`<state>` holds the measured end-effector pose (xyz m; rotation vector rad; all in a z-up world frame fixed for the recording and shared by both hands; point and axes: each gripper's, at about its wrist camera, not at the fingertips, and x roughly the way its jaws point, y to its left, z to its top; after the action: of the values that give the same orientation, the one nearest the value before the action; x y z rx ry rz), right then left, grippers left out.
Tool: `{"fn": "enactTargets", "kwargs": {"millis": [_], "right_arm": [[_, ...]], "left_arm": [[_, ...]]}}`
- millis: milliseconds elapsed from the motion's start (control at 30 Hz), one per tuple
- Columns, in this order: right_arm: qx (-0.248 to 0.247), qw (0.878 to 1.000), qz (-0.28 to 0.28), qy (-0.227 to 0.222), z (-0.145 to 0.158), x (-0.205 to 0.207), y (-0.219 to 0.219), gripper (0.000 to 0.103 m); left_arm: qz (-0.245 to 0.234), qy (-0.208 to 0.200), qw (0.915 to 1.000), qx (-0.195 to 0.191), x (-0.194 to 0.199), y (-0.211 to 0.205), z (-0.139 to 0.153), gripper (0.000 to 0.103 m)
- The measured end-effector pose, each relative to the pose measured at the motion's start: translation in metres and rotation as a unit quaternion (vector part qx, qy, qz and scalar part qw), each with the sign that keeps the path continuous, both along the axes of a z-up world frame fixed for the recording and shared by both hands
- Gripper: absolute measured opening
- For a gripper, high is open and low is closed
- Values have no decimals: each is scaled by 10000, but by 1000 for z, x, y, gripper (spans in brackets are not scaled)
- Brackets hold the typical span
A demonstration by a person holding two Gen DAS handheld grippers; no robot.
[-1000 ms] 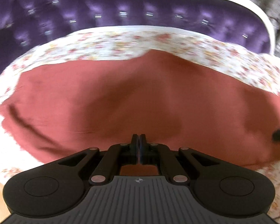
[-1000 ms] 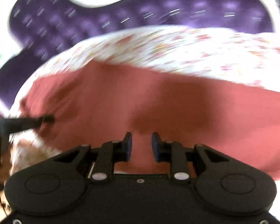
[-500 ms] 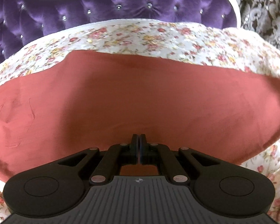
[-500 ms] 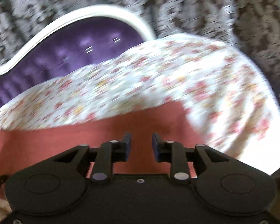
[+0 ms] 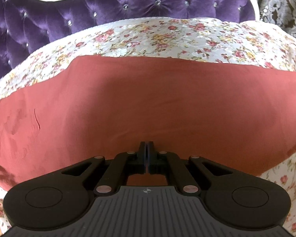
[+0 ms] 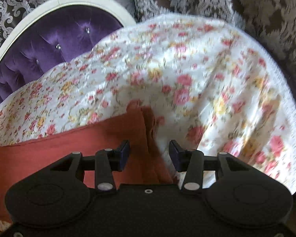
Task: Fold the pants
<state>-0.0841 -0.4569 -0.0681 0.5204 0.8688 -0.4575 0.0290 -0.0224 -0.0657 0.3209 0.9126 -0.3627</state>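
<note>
The rust-red pants point(image 5: 148, 102) lie spread flat across a floral bedspread point(image 5: 167, 37). My left gripper point(image 5: 147, 148) is shut, its fingers pressed together low over the near edge of the pants; whether cloth is pinched between them is not visible. In the right wrist view the right end of the pants point(image 6: 144, 118) shows a bunched, layered edge. My right gripper point(image 6: 149, 150) is open, its fingers straddling that edge just above the cloth.
A purple tufted headboard point(image 5: 128, 6) with a white frame point(image 6: 73, 0) stands behind the bed. A grey and brown damask wall point(image 6: 227, 0) is at the back. The bedspread point(image 6: 227, 79) drops off at the right edge of the bed.
My right gripper has swung from the middle of the pants to their right end and opened wider. The left view has shifted along the pants; the left gripper stays shut.
</note>
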Motion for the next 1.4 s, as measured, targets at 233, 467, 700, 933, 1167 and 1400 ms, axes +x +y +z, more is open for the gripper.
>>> {"fn": "enactTargets", "kwargs": {"millis": [233, 467, 700, 933, 1167, 1400], "right_arm": [[238, 9992, 285, -138, -7, -5, 3, 55], [483, 9975, 493, -171, -8, -5, 5, 17], [600, 9946, 480, -698, 30, -15, 10, 14], [559, 9935, 500, -861, 59, -11, 18, 14], [637, 9916, 675, -900, 83, 7, 51, 14], [918, 9774, 1406, -1281, 115, 54, 125, 14]], "left_arm": [[125, 208, 9997, -66, 7, 1, 2, 2], [194, 336, 9992, -108, 11, 1, 4, 2], [67, 586, 9972, -458, 12, -19, 18, 2], [-889, 516, 9920, -735, -11, -93, 26, 2], [-1244, 725, 9876, -630, -15, -122, 0, 2], [-596, 446, 9944, -751, 7, -58, 25, 2]]}}
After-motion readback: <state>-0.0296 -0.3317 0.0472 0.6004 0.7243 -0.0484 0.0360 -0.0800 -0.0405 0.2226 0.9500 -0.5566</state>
